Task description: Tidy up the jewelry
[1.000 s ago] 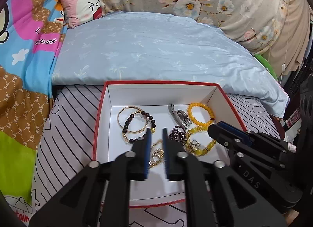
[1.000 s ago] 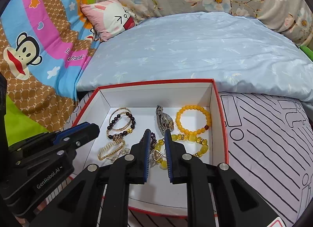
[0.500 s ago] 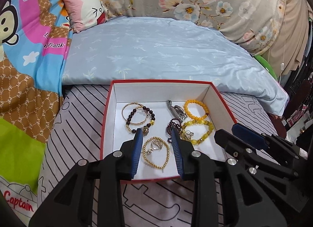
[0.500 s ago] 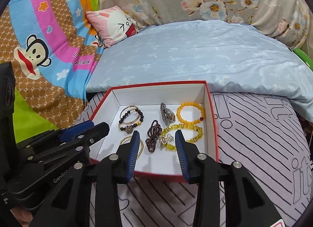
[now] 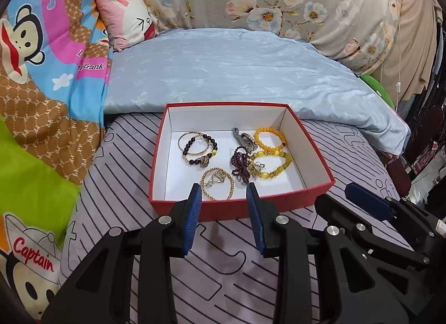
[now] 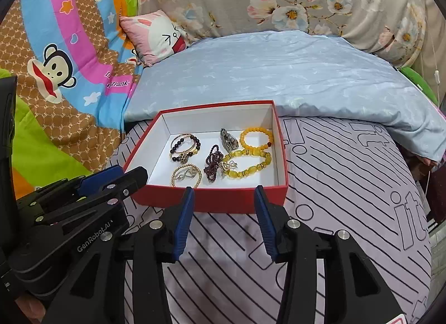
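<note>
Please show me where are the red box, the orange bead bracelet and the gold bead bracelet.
red box [image 5: 237, 208]: left wrist view, near outer wall.
orange bead bracelet [image 6: 246, 144]: right wrist view, its left beads.
gold bead bracelet [image 5: 231, 184]: left wrist view, right side of ring.

A bed covered by a lilac sheet with black stripes carries a red box with white inside. Behind the box, touching its far edge, a folded pale blue quilt lies on the bed.
</note>
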